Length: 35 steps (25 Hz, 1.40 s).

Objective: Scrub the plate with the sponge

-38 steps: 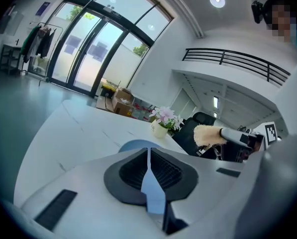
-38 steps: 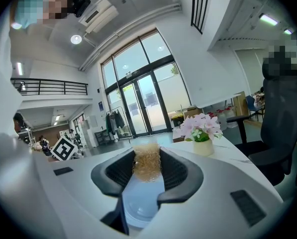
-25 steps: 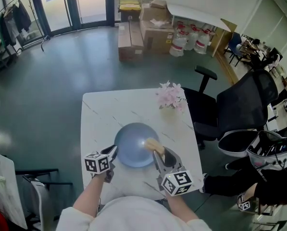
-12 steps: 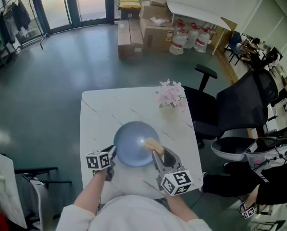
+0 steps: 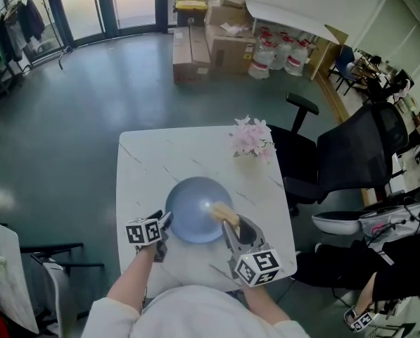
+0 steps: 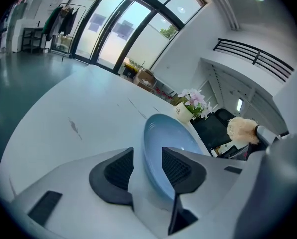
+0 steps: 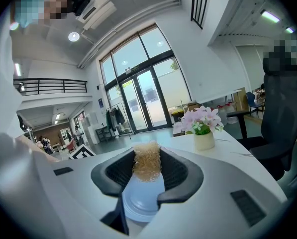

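On green floor [image 5: 76, 118], white table [image 5: 146, 167] w/ plate [image 5: 192, 217] & flowers [image 5: 250, 139].

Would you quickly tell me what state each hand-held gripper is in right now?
Left hand-held gripper: open, jaws just opened, plate rim between them.
Right hand-held gripper: shut on the sponge.

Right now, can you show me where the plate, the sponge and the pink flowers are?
plate [image 5: 190, 215]: head view, on the bare blue inside.
sponge [image 7: 147, 162]: right gripper view, on the middle of its fuzzy tan body.
pink flowers [image 5: 251, 139]: head view, on the blossoms.
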### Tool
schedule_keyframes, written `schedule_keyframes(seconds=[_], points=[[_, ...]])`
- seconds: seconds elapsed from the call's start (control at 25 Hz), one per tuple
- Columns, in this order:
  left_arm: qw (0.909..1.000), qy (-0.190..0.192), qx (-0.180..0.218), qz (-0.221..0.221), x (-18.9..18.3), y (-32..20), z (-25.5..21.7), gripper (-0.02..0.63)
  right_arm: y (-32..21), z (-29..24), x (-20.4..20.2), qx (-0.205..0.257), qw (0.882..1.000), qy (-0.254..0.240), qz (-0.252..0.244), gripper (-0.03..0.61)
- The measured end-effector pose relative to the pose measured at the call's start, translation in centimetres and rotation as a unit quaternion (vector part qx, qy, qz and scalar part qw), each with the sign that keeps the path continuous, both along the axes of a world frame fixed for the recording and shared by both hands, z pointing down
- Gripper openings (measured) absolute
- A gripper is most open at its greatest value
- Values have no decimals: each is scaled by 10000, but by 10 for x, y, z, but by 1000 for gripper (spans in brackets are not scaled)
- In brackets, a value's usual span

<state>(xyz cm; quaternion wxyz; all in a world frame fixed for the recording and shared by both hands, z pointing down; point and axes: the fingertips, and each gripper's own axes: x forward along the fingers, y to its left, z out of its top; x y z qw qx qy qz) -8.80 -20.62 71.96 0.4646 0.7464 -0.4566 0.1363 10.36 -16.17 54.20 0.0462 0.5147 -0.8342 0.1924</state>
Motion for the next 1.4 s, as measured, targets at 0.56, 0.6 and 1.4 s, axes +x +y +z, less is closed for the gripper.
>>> schedule_keyframes(seconds=[0.56,0.6,1.4], points=[[9986,-179,-399,299,11,-9,21,169,-2,5,5,-51,10000,20,54,146],[9985,-183,-421,308,11,-9,22,163,-2,5,5,-57,10000,22,63,146],[9987,196,-437,-175,14,-12,11,43,-2,1,0,-15,10000,59,-34,146]])
